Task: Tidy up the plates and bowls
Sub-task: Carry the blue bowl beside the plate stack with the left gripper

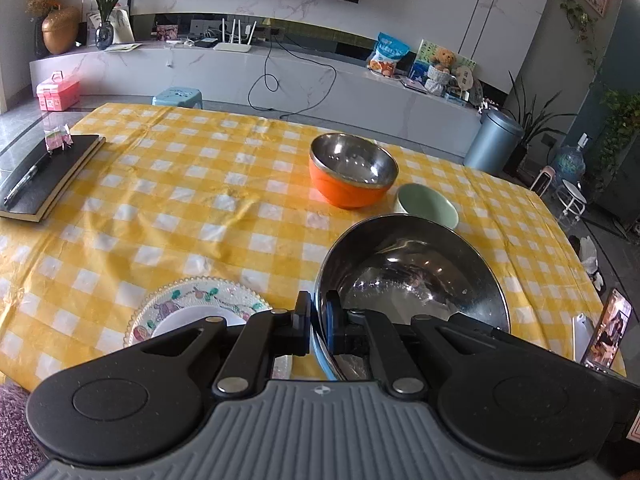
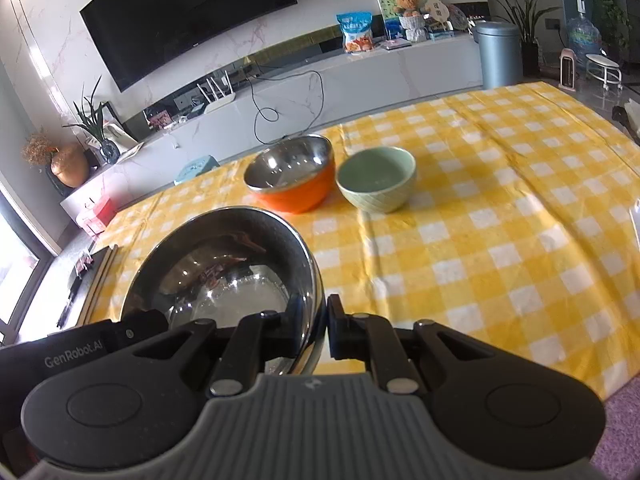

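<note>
A yellow checked tablecloth (image 1: 168,200) covers the table. Above it, the left gripper (image 1: 318,320) and right gripper (image 2: 325,320) each clamp opposite rims of the steel bowl (image 2: 224,272). "GenRobot.AI" marks the left gripper's casing.

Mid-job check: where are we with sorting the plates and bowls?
Done: nothing looks stacked yet. In hand: the large steel bowl is pinched at its rim by both the left gripper and the right gripper. Left: the orange bowl and green bowl sit side by side, unstacked; the patterned plate lies alone at the near edge.
</note>
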`<state>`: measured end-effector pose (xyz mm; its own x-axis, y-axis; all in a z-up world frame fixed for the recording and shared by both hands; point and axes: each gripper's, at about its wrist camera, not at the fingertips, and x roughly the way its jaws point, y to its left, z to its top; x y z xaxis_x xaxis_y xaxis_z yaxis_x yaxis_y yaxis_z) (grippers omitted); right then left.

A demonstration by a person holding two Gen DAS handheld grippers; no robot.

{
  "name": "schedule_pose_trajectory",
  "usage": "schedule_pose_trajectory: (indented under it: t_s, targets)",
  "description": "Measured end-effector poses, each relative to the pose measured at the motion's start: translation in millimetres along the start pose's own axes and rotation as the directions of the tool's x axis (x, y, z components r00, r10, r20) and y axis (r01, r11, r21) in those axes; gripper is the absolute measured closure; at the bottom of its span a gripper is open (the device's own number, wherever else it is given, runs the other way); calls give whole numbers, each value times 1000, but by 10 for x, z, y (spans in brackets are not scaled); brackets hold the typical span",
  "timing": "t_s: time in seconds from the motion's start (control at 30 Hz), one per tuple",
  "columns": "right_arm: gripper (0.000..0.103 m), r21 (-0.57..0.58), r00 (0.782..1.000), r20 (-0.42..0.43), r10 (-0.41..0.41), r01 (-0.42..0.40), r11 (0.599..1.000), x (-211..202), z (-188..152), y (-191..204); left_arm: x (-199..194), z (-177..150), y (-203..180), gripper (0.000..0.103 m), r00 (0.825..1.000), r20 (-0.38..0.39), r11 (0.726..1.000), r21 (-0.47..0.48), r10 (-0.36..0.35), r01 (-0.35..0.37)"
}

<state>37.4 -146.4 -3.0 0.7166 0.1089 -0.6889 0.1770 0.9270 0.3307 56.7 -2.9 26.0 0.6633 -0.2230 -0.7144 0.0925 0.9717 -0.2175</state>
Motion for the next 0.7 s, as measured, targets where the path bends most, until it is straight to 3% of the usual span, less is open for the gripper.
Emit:
schedule_pose_trajectory:
  t_s: [0.2, 0.33, 0.7]
  targets:
    - [93, 27, 999, -50, -18, 19, 999, -3, -105, -224, 133, -179, 8, 95, 994, -91, 998, -31, -58, 56]
    - [92, 32, 995, -92, -30, 33, 999, 72, -179, -285, 227, -285, 31, 95, 990, -132, 998, -45, -58, 52]
    - [92, 83, 990, -138, -26, 38, 996, 317, -268, -319, 415, -309, 157, 95, 989, -143, 994, -103, -47, 33]
